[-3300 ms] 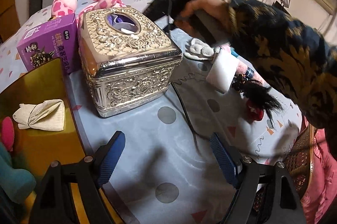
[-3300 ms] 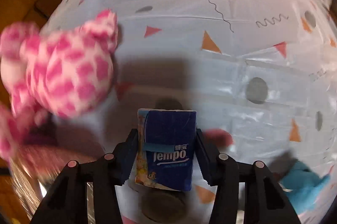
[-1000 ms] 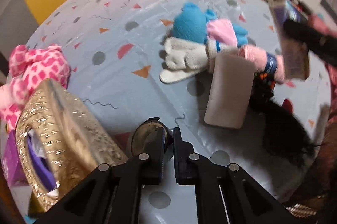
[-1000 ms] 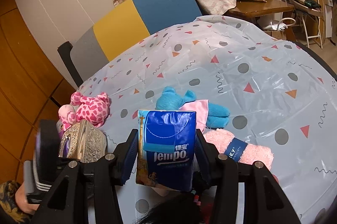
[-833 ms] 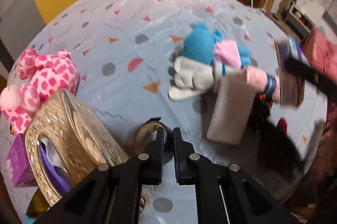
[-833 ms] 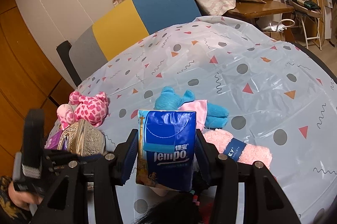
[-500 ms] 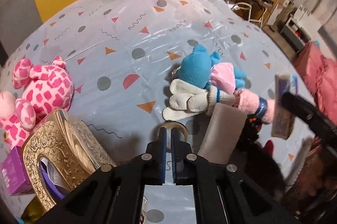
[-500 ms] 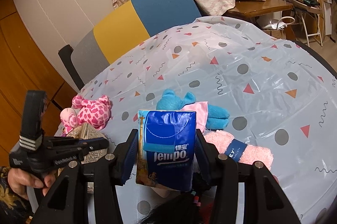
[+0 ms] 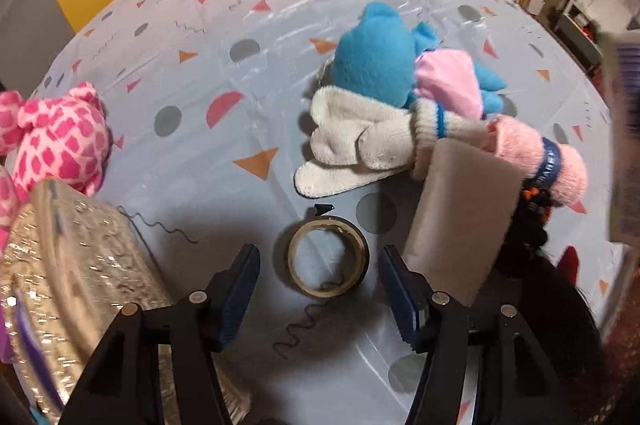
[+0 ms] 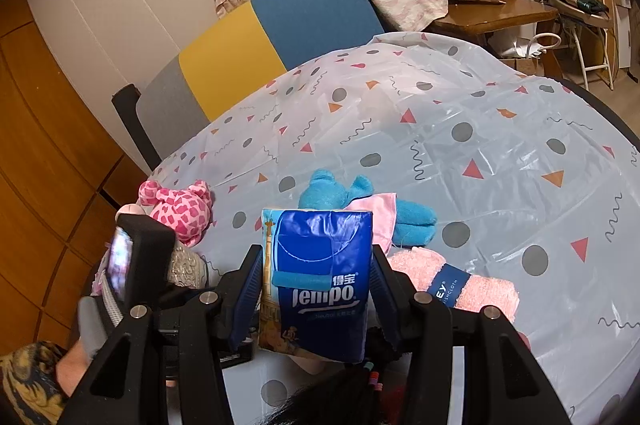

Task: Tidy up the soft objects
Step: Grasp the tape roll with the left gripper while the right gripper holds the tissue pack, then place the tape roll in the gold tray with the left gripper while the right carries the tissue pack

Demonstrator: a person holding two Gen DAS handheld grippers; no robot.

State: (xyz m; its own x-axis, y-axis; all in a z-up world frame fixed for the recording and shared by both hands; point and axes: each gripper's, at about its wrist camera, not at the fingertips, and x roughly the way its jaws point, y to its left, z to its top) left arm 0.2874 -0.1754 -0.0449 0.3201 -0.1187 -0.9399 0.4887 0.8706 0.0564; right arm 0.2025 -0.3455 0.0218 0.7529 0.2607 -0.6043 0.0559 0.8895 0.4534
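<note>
While our right hand-held gripper (image 10: pixel 316 289) clamps the tissue pack (image 10: pixel 316 277), our left hand-held gripper (image 9: pixel 320 289) is opening, tape roll (image 9: pixel 329 261) lying loose on the bench (image 9: pixel 200 73); glove (image 9: pixel 360 145), plush toys and towel remain unsorted.

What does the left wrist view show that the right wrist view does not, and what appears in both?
Only the left wrist view: a tape roll lying between the opening jaws of the left hand-held gripper, and a white glove.
Only the right wrist view: the printed front of the tissue pack clamped in the right hand-held gripper.
Both: blue plush toy, pink spotted plush, patterned tablecloth.
</note>
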